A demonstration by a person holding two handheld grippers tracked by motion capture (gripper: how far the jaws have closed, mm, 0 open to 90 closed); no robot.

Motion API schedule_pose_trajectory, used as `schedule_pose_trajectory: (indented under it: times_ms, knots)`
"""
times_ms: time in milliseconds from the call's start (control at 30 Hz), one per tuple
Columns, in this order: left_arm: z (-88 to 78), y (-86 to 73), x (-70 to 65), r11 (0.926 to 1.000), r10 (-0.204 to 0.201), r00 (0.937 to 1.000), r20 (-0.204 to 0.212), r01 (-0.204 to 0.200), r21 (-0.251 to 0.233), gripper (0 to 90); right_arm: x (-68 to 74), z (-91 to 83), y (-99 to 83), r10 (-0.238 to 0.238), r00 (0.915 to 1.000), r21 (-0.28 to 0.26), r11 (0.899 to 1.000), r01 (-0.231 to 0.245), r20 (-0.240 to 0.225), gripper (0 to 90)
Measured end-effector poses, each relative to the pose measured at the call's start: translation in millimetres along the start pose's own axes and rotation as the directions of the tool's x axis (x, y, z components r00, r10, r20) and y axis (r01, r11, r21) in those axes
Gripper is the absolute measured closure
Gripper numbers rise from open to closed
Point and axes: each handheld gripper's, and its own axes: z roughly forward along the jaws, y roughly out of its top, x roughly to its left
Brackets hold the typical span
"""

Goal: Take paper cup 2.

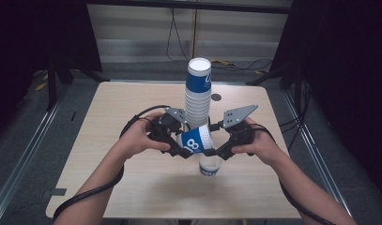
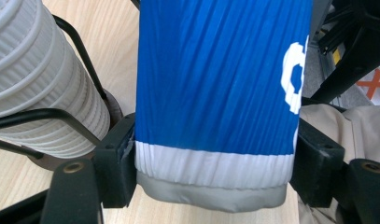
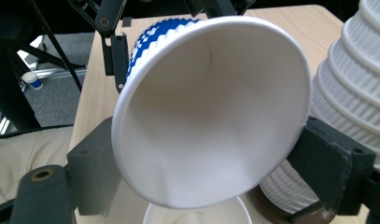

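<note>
Near the middle of the table (image 1: pixel 132 187), just in front of a tall stack of paper cups (image 1: pixel 198 96), two hands hold one blue-and-white paper cup (image 1: pixel 195 139) on its side in the air between them. Left of this cup, the left claw (image 1: pixel 179 149) is clamped on its base end; in the left gripper view both black jaws press the cup's blue wall just above its white band and grey bottom rim. Right of the cup, the right claw (image 1: pixel 220 153) is clamped on its open mouth; in the right gripper view its jaws sit against opposite sides of the white rim, and the cup's empty inside faces the camera. Directly below the held cup, another cup (image 1: pixel 210 165) stands upright on the table, mouth up. Behind the held cup, the tall stack stands on a dark round base.
</note>
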Motion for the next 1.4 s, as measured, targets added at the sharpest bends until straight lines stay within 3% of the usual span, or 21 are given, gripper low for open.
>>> schedule_pose_trajectory:
  times_ms: [300, 467, 533, 567, 667, 933, 1133, 1233, 1400]
  knots:
    - [3.6, 0.3, -2.5, 0.9997, 0.005, 0.9995, -0.03, -0.004, 0.026, 24.8, -1.7, -10.4, -0.8, 0.016, 0.9997, 0.017, 1.0, -0.016, 0.02, 20.6]
    - [4.3, 7.0, -5.6, 0.9996, 0.027, 0.9993, -0.027, -0.027, 0.012, 28.6, -1.8, -10.3, -1.2, 0.018, 0.9996, 0.017, 1.0, -0.018, 0.021, 23.7]
    - [4.0, 9.8, -7.2, 0.999, 0.043, 0.999, -0.016, -0.042, 0.013, 31.9, -2.5, -9.7, -0.5, 0.02, 0.9989, 0.014, 1.0, -0.02, 0.042, 24.4]
    - [4.2, 10.9, -7.5, 0.999, 0.041, 0.999, -0.016, -0.04, 0.021, 33.1, -2.7, -9.4, 0.1, 0.026, 0.9994, 0.013, 1.0, -0.026, 0.025, 24.4]
    - [2.7, 11.5, -6.6, 0.9992, 0.031, 0.9989, -0.036, -0.03, 0.025, 29.9, -2.5, -8.7, 1.7, 0.01, 0.9995, 0.018, 1.0, -0.01, 0.029, 24.6]
    - [-1.4, 3.9, -5.3, 0.9995, 0.008, 0.9977, -0.067, -0.006, 0.032, 23.3, -6.5, -21.7, -0.8, 0.039, 0.9969, -0.019, 0.999, -0.038, 0.068, 24.5]
    - [-0.5, -3.1, -4.7, 0.999, -0.003, 0.9969, -0.079, 0.007, 0.044, 20.9, -13.5, -37.2, -6.7, 0.073, 0.9887, -0.038, 0.997, -0.069, 0.131, 24.2]
    - [-0.9, -7.7, -3.1, 0.999, 0.0, 0.9972, -0.075, 0.004, 0.045, 20.5, -17.9, -44.4, -12.8, 0.102, 0.9812, -0.05, 0.994, -0.095, 0.164, 24.0]
    - [0.7, -16.9, -1.8, 0.9984, -0.03, 0.996, -0.084, 0.034, 0.045, 19.7, -25.6, -54.6, -25.0, 0.136, 0.9634, -0.063, 0.99, -0.125, 0.231, 23.8]
